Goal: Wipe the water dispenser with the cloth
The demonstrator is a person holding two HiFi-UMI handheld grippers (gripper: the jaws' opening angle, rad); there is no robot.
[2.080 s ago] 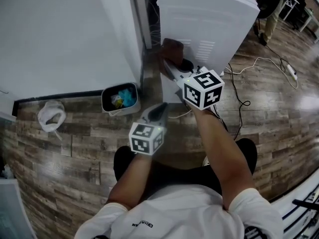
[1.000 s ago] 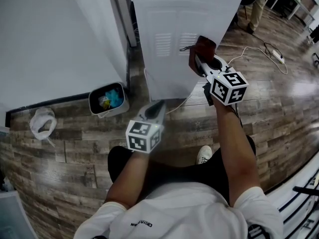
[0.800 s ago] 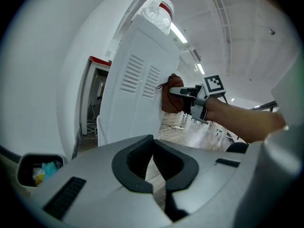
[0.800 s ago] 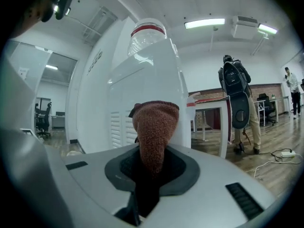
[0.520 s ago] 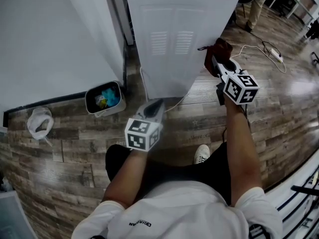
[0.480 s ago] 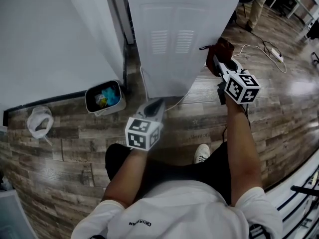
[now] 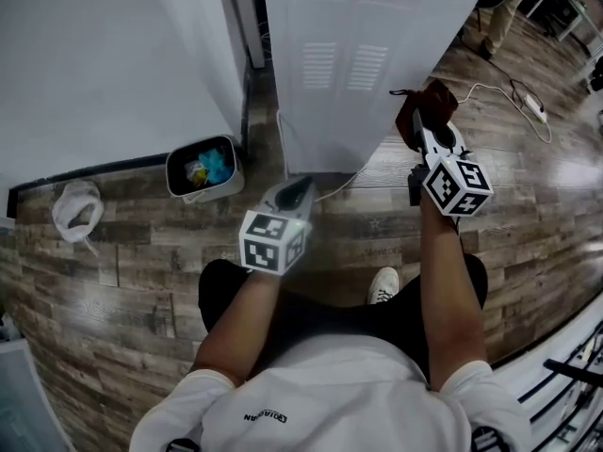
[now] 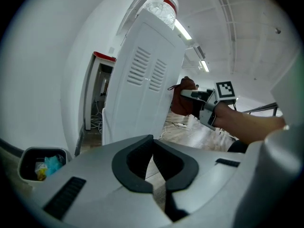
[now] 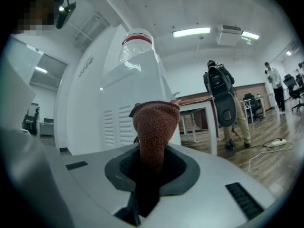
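Water dispenser [image 7: 367,55] stands at the far side of the scene, a tall white cabinet with its louvred panel [image 7: 347,64] turned toward you and a clear bottle [image 8: 161,6] upended on top. To its left runs a white wall [image 7: 104,64], and dark wood-plank floor [image 7: 141,271] spreads under everything.

Your right gripper [image 7: 426,128] is up at the right edge of that louvred panel, low on the cabinet. Its jaws are clenched on the cloth [image 7: 422,102], a rust-brown knitted piece that stands out of the pads as a rounded bunch. Seen from the left gripper view, the cloth sits right against the cabinet's edge.

Your left gripper [image 7: 300,186] hangs nearer you and to the left, well apart from the dispenser, pointing toward its base. Its jaw tips are pressed together with nothing between them.

On the floor at the wall's foot, left of the dispenser, stands a small waste bin [image 7: 173,172] with blue and yellow scraps inside. Farther left lies a crumpled white bag [image 7: 77,217]. A pale cable [image 7: 490,88] trails across the floor to a power strip [image 7: 537,108] at the far right. Your own white shoe [image 7: 382,285] shows near, between your arms.
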